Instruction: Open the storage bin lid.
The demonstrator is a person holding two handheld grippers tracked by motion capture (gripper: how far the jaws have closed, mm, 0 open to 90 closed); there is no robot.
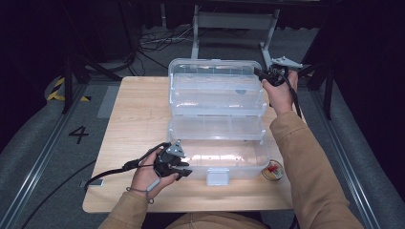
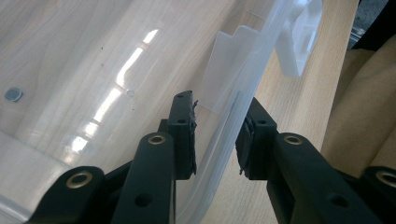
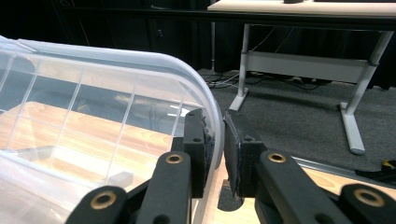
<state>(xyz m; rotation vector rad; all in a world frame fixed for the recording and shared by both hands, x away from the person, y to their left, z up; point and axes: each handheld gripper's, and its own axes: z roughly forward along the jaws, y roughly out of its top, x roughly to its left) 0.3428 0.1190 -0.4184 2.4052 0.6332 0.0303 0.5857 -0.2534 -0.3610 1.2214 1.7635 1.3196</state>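
A clear plastic tiered storage box stands wide open on the wooden table, its trays stepped back and its lid upright at the far side. My left gripper sits at the box's front left corner. In the left gripper view its jaws stand astride the front wall, with a gap showing at the inner pad, so it is open. My right gripper is at the lid's right end, and its pads are shut on the lid's curved rim.
A white latch hangs at the middle of the box's front. A small round red-and-white thing lies by the front right corner. The table's near edge is just behind my left hand. Desk legs and cables stand on the floor beyond.
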